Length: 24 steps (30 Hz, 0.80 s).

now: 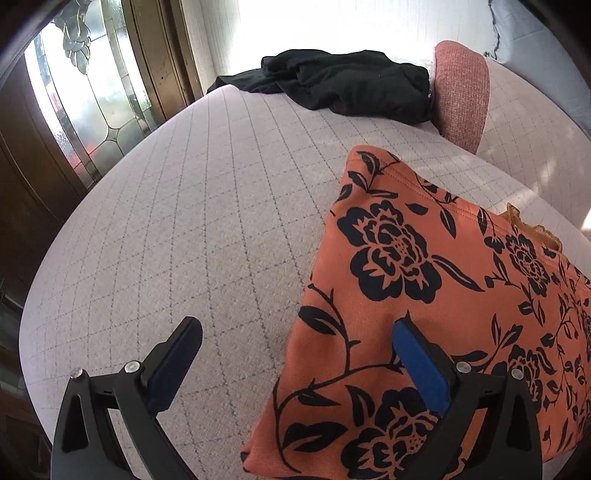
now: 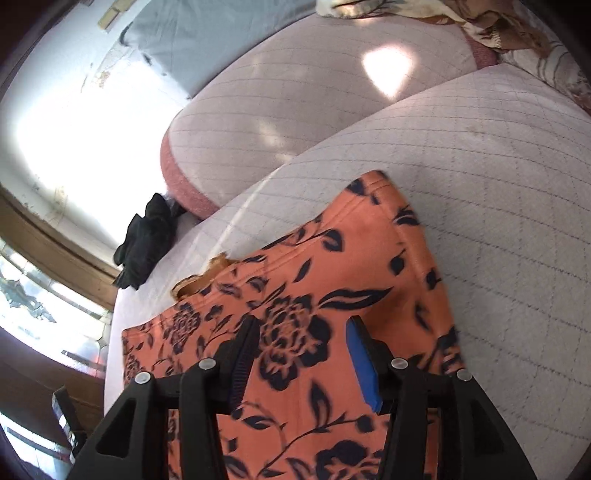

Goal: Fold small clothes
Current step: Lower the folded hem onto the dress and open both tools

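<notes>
An orange garment with a black flower print [image 1: 406, 258] lies folded flat on the pale quilted seat cushion [image 1: 184, 221]. My left gripper [image 1: 297, 326] stands wide open over the garment's left edge. One of its fingers is above bare cushion, the other above the cloth. In the right wrist view the same garment [image 2: 332, 258] fills the lower middle. My right gripper [image 2: 303, 324] hovers over it with its jaws apart, and the cloth lies smooth below the gap. A small lace trim shows at the garment's far edge.
A crumpled black garment [image 1: 343, 85] lies at the cushion's far end, against a back cushion with a pink edge [image 1: 461, 92]. A leaded glass door [image 1: 74, 92] stands past the seat's left side. A patterned brown cloth [image 2: 498, 26] is draped at the right wrist view's top right.
</notes>
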Available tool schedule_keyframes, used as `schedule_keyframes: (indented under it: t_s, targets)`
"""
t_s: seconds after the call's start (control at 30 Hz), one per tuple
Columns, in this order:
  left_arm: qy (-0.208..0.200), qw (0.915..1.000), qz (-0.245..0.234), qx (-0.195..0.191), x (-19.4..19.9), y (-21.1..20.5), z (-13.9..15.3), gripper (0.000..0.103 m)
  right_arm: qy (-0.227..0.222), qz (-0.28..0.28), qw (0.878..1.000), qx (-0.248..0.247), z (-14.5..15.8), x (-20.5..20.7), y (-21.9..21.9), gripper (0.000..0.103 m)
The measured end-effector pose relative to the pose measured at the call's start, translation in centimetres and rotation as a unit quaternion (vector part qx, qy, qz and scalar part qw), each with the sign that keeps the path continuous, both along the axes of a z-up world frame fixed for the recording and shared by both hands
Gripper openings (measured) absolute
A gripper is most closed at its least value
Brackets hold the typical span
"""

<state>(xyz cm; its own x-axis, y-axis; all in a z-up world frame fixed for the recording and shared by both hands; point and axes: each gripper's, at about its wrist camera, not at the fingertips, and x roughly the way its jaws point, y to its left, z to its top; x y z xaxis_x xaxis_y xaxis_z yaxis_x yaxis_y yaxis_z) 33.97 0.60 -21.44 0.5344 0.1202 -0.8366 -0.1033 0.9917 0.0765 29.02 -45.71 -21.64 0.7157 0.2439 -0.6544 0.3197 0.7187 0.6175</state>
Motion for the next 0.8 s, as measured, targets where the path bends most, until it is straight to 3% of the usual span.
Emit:
schedule_keyframes:
  t_s: [0.07, 0.13, 0.23, 0.33, 0.43, 0.53, 0.67, 0.8]
  targets:
    - [-0.001, 0.9995, 0.016, 0.027, -0.3, 0.5, 0.2, 0.103, -0.001, 0.046, 0.999, -0.003, 0.5, 0.3, 2.8, 0.049]
    - [0.012, 0.9985, 0.033, 0.042, -0.2, 1.7, -0.3, 0.103, -0.001, 0.091, 0.996, -0.015, 0.7, 0.4, 6.1, 0.039]
    - [0.034, 0.998, 0.044, 0.031, 0.2, 3.2, -1.1, 0.103, 0.013, 0.15, 0.988, -0.029, 0.2, 0.3, 10.6, 0.039]
    - [0.042, 0.9972, 0.041, 0.046, -0.1, 3.9, -0.9, 0.103, 0.035, 0.191, 0.98, -0.054, -0.8, 0.3, 14.2, 0.038]
    - [0.039, 0.9978, 0.049, 0.024, -0.7, 5.2, 0.2, 0.103, 0.044, 0.193, 0.976, -0.089, -0.9, -0.1, 15.5, 0.038]
    - [0.024, 0.9976, 0.064, 0.005, -1.6, 6.3, 1.6, 0.103, 0.039, 0.189, 0.98, -0.048, -0.2, -0.8, 15.1, 0.038]
    - [0.029, 0.9964, 0.077, -0.021, -3.4, 7.7, 2.3, 0.103, 0.033, 0.195, 0.979, -0.05, 0.6, -1.8, 15.6, 0.038]
    - [0.038, 0.9962, 0.06, -0.05, -5.3, 7.4, 2.5, 0.103, 0.09, 0.193, 0.976, -0.05, -1.5, -1.8, 16.3, 0.038]
